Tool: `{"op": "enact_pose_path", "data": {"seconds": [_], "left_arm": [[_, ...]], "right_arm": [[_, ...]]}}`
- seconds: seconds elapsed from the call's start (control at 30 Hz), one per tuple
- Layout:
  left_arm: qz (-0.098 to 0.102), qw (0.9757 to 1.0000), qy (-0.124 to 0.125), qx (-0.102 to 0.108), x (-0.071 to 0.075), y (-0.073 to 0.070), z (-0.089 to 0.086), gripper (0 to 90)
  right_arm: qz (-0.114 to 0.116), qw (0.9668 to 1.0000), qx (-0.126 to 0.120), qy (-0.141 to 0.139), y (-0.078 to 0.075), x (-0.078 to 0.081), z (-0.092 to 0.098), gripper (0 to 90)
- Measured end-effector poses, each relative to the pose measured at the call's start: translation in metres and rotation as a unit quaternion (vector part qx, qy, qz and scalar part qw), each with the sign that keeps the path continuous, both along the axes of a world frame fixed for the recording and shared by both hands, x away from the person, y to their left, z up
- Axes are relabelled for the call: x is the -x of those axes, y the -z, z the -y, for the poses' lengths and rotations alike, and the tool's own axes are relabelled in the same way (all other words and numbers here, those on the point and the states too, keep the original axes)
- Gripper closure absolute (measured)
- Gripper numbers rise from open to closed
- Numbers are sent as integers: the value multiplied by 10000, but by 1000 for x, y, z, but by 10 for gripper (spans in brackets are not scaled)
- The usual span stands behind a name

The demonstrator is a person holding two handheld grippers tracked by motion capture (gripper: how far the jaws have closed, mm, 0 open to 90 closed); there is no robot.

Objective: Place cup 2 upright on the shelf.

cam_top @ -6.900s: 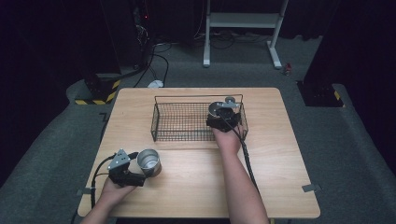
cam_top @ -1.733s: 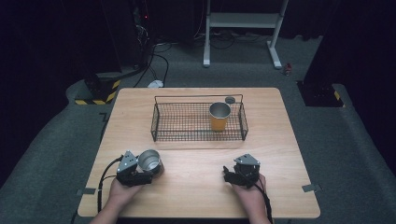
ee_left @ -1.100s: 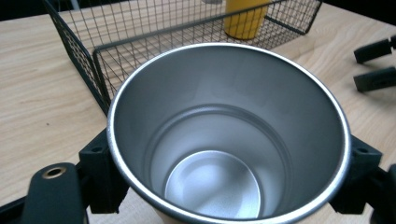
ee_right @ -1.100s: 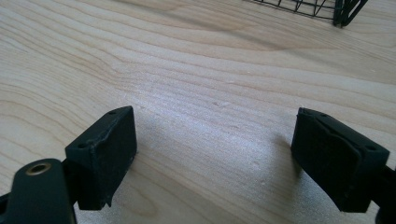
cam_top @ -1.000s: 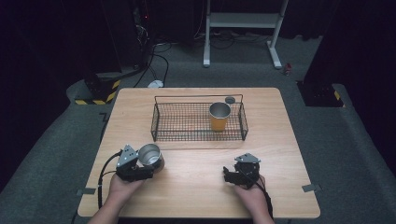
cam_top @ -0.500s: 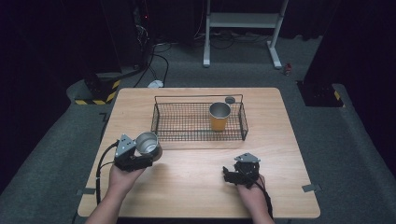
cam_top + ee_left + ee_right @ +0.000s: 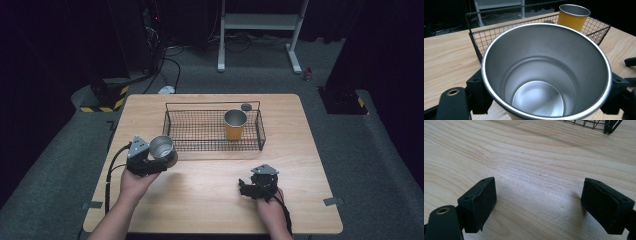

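Two grippers work over a wooden worktop (image 7: 210, 200). High view: the left gripper (image 7: 150, 159) holds a steel cup (image 7: 161, 147) at eight o'clock, just outside the wire basket (image 7: 214, 145), where an orange cup (image 7: 235, 124) stands. Left gripper view: jaws clamp the steel cup (image 7: 546, 82) below its rim; it looks rigid, light, slippery. Right gripper view: jaws wide, empty, over open worktop (image 7: 536, 157).

Silver steel cup (image 7: 161, 147), plain; orange cup (image 7: 234, 126) with silver rim inside the black wire-mesh basket (image 7: 200, 131); pale wood-grain table (image 7: 210, 200) beneath the basket.
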State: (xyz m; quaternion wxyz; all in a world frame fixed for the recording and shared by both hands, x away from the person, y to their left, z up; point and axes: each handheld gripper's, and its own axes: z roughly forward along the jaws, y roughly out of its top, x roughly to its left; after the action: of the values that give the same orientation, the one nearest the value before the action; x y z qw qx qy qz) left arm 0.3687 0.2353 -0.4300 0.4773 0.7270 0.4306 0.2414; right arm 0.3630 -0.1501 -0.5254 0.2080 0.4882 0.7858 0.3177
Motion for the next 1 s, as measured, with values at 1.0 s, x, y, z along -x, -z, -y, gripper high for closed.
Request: {"op": "enact_pose_path", "data": {"seconds": [1.0], "left_arm": [[165, 9998, 124, -18, -26, -23, 30, 187]], "right_arm": [[7, 10000, 11, 5, 0, 0, 0, 128]]}}
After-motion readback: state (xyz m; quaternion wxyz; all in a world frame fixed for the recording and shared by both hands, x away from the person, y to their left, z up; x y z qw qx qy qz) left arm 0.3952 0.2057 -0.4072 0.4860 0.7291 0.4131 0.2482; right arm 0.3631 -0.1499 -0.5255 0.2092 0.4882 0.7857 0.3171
